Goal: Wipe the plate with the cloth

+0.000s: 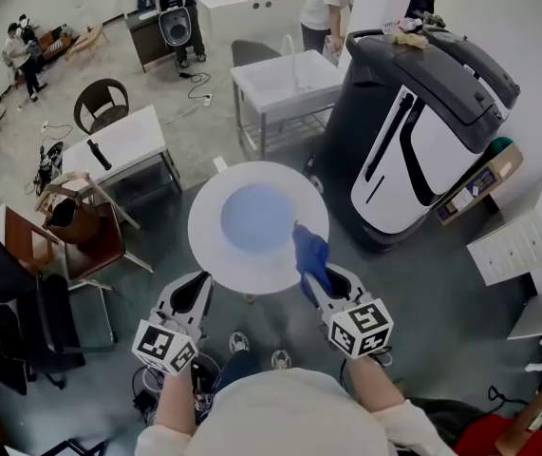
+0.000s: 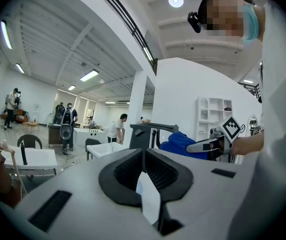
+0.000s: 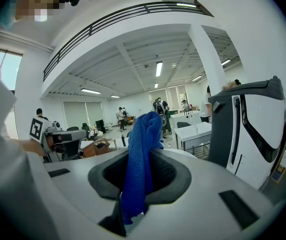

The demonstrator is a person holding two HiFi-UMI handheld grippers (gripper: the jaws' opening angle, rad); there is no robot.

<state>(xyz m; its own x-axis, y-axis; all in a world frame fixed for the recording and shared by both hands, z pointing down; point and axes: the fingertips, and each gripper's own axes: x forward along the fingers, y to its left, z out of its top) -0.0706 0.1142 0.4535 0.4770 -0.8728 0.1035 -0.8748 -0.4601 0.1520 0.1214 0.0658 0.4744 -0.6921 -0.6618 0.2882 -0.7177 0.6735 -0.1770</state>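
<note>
A round white plate (image 1: 215, 245) with a pale blue centre is held up in the air in front of me. My left gripper (image 1: 197, 288) is shut on its near-left rim. In the left gripper view the rim shows as a thin white sliver (image 2: 149, 199) pinched between the jaws of the left gripper (image 2: 144, 156). My right gripper (image 1: 320, 278) is shut on a blue cloth (image 1: 310, 253), which lies against the plate's near-right part. In the right gripper view the cloth (image 3: 138, 169) hangs up and out of the jaws of the right gripper (image 3: 141, 156).
A large dark grey and white machine (image 1: 422, 131) stands close at the right. White tables (image 1: 285, 84) (image 1: 123, 141) and chairs (image 1: 100, 103) (image 1: 81, 226) stand ahead and to the left. A white drawer cabinet (image 1: 517, 245) is at the right, and several people stand far back.
</note>
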